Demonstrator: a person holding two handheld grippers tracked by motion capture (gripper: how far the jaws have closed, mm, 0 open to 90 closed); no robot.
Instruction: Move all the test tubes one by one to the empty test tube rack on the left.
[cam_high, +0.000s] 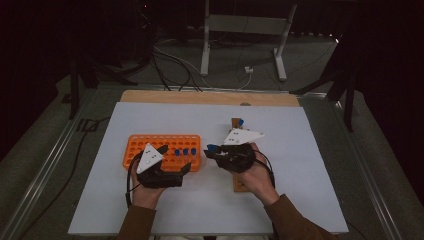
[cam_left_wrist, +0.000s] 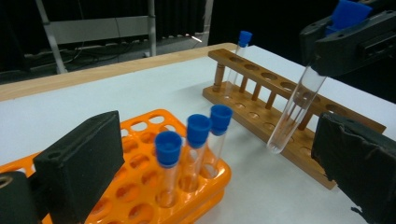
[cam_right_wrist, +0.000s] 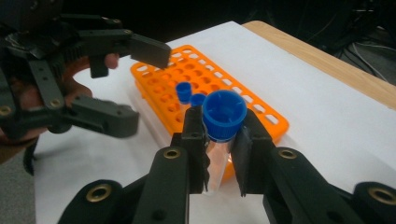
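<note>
- While the right gripper (cam_right_wrist: 219, 140) is clamping a capped test tube (cam_right_wrist: 223, 122) just under its blue cap, the tube is sitting upright between the pads, its clear body hanging below them.
- From the left gripper view, that held tube (cam_left_wrist: 294, 116) is hanging tilted above the wooden rack (cam_left_wrist: 280, 107), its rounded bottom close over the rack's near rail, not inside any hole.
- One more blue-capped tube (cam_left_wrist: 239, 51) is standing in the wooden rack near its far end.
- The left gripper (cam_left_wrist: 210, 168) is hovering with its jaws spread wide and nothing between the pads, right over the near corner of the orange rack (cam_left_wrist: 140, 186).
- Three blue-capped tubes (cam_left_wrist: 196, 144) are standing in the orange rack, between the left gripper's jaws as that view looks along them, but untouched.
- In the high view, the left gripper (cam_high: 172, 157) is sitting at the orange rack's near edge, and the right gripper (cam_high: 212, 150) is just beside that rack's right end, over the white desk (cam_high: 300, 150).
</note>
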